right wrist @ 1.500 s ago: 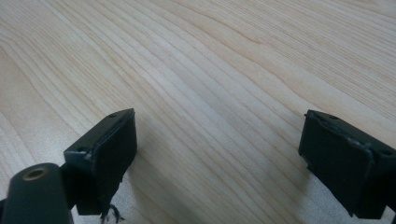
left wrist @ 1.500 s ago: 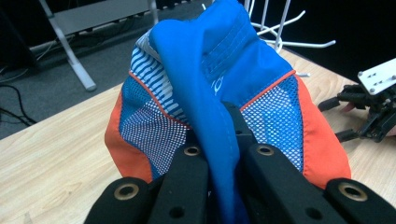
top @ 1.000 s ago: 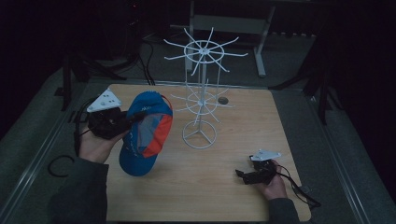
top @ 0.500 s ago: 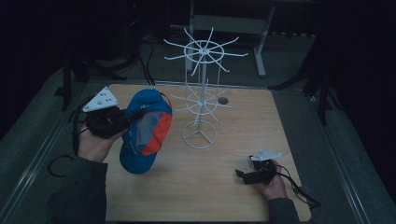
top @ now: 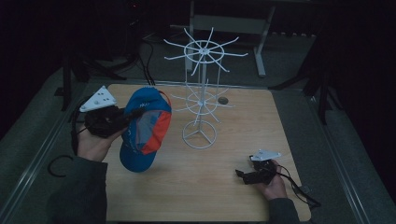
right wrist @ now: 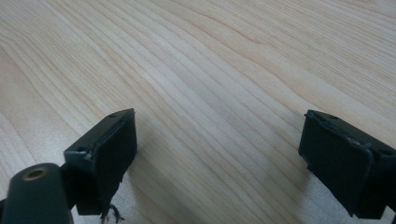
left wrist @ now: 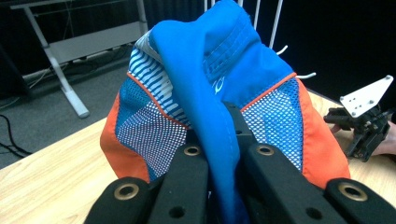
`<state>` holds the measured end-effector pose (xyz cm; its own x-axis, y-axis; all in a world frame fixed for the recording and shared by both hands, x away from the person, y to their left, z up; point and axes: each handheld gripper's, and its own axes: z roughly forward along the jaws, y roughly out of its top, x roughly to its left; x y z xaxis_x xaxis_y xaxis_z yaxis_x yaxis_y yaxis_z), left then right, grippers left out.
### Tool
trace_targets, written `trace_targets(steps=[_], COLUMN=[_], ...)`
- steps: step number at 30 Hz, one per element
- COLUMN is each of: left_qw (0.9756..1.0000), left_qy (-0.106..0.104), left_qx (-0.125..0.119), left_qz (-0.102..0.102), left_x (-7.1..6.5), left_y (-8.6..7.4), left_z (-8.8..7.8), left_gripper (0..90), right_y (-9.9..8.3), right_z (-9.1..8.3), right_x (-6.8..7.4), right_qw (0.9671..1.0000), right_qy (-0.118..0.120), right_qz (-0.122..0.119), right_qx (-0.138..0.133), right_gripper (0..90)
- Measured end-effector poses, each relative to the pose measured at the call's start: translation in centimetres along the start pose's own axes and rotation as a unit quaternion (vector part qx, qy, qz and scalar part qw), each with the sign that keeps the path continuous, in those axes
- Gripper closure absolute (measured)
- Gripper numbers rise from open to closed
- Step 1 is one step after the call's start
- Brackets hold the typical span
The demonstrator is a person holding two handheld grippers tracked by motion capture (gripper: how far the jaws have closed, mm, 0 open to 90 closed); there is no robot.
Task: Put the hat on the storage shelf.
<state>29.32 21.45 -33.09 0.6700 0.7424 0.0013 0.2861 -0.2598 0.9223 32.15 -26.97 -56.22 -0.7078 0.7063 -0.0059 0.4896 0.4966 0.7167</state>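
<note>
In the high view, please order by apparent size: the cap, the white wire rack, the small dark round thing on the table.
1. White wire rack, tallest and widest.
2. Cap, held above the table and nearer the camera, so it may look larger than it is.
3. Dark round thing, by far the smallest.

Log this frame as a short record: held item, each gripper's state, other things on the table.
held item: blue and orange cap, lifted off the table
left gripper: shut on the cap's fabric
right gripper: open, nothing between the jaws, low over the table
other things: white wire rack standing mid-table; small dark round thing behind it
</note>
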Motion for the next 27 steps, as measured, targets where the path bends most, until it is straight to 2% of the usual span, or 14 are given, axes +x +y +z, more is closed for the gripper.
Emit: trace_targets(steps=[27], left_qw=[0.9997], left_qy=[-0.003], left_qx=[-0.025], left_qz=[0.001], left_x=[-0.1], left_y=[1.1], left_z=[-0.6], left_gripper=[89.9], right_y=[0.0], right_z=[0.0], right_x=[0.0], right_qw=[1.0], right_qy=[0.0], right_qz=[0.0], right_qx=[0.0], right_gripper=[11.2])
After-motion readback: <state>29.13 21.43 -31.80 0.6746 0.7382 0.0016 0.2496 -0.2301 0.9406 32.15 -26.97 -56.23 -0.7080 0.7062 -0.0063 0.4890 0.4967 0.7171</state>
